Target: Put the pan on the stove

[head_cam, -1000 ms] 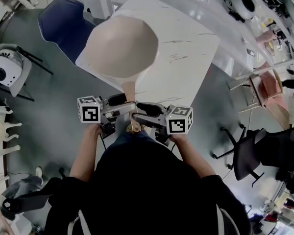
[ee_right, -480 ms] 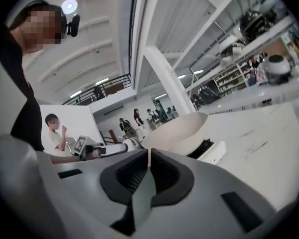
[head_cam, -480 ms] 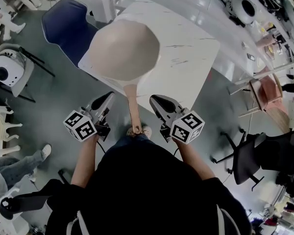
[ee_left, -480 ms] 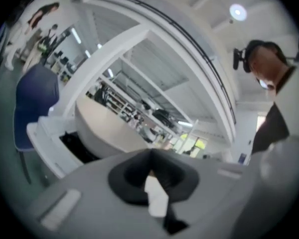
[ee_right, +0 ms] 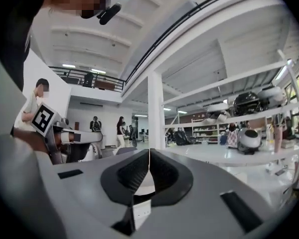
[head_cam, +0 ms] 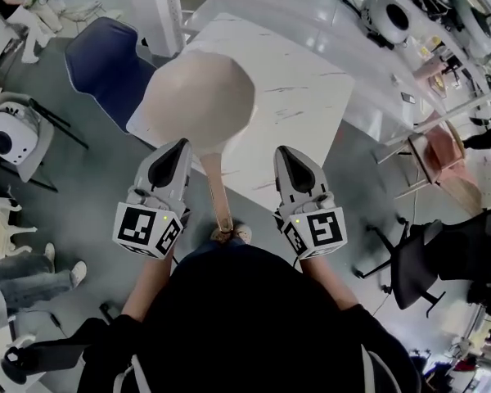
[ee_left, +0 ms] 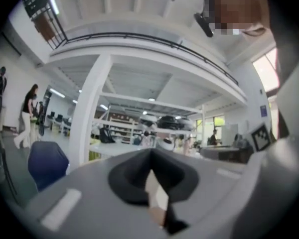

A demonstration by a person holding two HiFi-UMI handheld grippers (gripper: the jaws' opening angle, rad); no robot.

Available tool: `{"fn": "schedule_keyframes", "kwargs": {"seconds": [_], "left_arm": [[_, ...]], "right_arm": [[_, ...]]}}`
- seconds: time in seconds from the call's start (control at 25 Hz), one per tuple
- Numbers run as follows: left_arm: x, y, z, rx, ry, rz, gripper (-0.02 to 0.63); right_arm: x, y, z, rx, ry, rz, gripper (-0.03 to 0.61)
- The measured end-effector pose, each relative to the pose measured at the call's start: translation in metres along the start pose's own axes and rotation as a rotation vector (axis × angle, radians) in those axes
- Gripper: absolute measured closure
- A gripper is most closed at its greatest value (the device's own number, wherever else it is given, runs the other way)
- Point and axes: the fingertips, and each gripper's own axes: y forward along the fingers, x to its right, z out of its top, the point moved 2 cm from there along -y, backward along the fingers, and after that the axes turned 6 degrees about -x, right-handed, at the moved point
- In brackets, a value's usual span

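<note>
A beige pan [head_cam: 198, 101] sits on the white marble table [head_cam: 307, 97], overhanging its near left corner. Its long handle [head_cam: 216, 196] points back toward me. My left gripper [head_cam: 178, 146] hovers left of the handle and my right gripper [head_cam: 284, 151] right of it; neither touches it. Both point level, away from me. In the left gripper view the left gripper [ee_left: 150, 157] has its jaws pressed together, empty. The right gripper [ee_right: 148, 153] has just finished closing and also holds nothing.
A blue chair [head_cam: 106, 51] stands left of the table, and a black office chair [head_cam: 442, 260] at the right. A white round-headed machine [head_cam: 8, 125] sits at the far left. A white pillar [ee_left: 87, 118] and people [ee_left: 29, 114] stand beyond.
Both grippers have left the end of the pan handle, risen, rolled so their marker cubes face the camera, and spread to either side. Their jaws have gone from open to shut. The pan stayed put.
</note>
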Motion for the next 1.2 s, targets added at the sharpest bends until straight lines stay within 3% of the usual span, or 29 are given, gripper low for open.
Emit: {"fn": "schedule_keyframes", "kwargs": {"seconds": [0.36,0.64,0.84,1.2], "left_arm": [[0.050,0.047,0.046,0.049,0.062,-0.174,0.606],[0.100,0.068,0.049,0.052,0.140,-0.271,0.606],[0.119,0.075,0.044,0.037,0.145,-0.325,0.606],[0.127,0.072,0.038,0.023,0.157,-0.331,0.606]], "right_arm": [[0.044,-0.066,0.029,0.064,-0.059,-0.327,0.555],[0.074,-0.124,0.034,0.091,-0.061,-0.570,0.557],[0.078,-0.142,0.036,0.108,-0.056,-0.635,0.558],[0.073,-0.144,0.035,0.097,-0.058,-0.649,0.558]]}}
